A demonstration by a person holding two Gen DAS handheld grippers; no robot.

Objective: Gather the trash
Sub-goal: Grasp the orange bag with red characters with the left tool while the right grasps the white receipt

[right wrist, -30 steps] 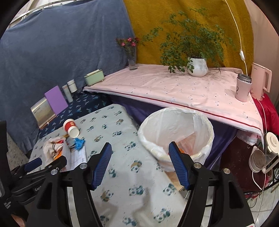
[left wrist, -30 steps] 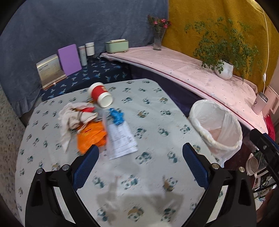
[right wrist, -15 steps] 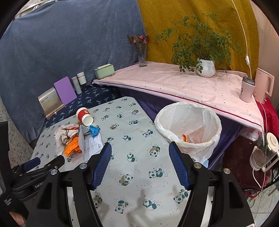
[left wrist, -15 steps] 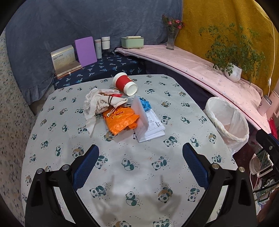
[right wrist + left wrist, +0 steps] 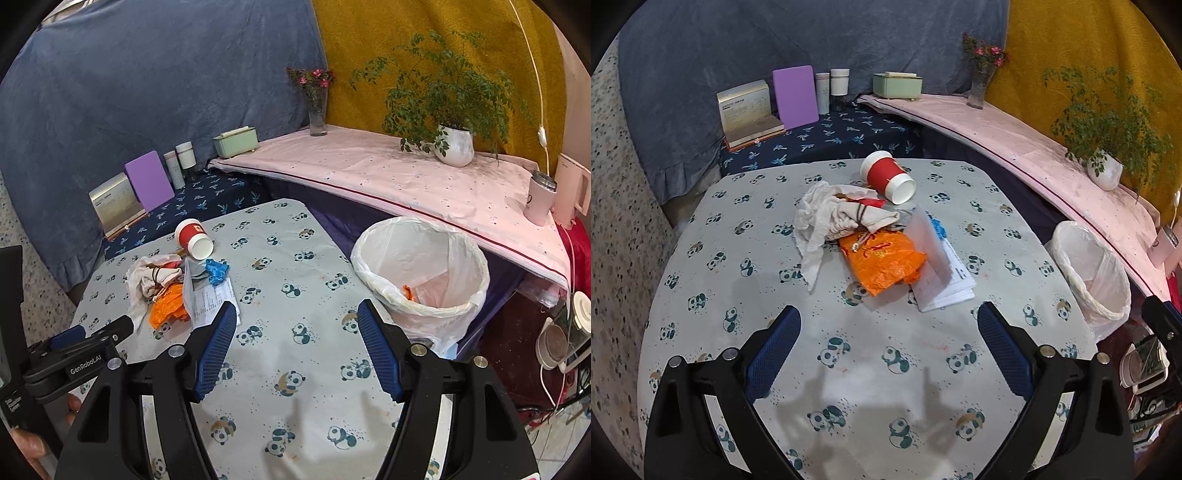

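Observation:
A pile of trash lies on the panda-print table (image 5: 746, 295): a red paper cup (image 5: 886, 176) on its side, a crumpled white cloth (image 5: 831, 218), an orange plastic bag (image 5: 886, 260), folded white papers (image 5: 938, 273) and a blue scrap (image 5: 217, 270). A white-lined trash bin (image 5: 424, 273) stands off the table's right edge, with some orange trash inside. My left gripper (image 5: 888, 350) is open and empty, above the table short of the pile. My right gripper (image 5: 297, 350) is open and empty, over the table between pile and bin.
A pink-covered shelf (image 5: 369, 173) holds a potted plant (image 5: 454, 144), a flower vase (image 5: 317, 110), a green box (image 5: 236, 141), a mug and a kettle. A lower blue shelf carries a purple board (image 5: 796, 96), a book and jars. Appliances sit at the floor right.
The left gripper has pulled back and turned left, so the trash pile now sits centred and farther ahead. The right gripper has also drawn back, showing more table. Both stayed open.

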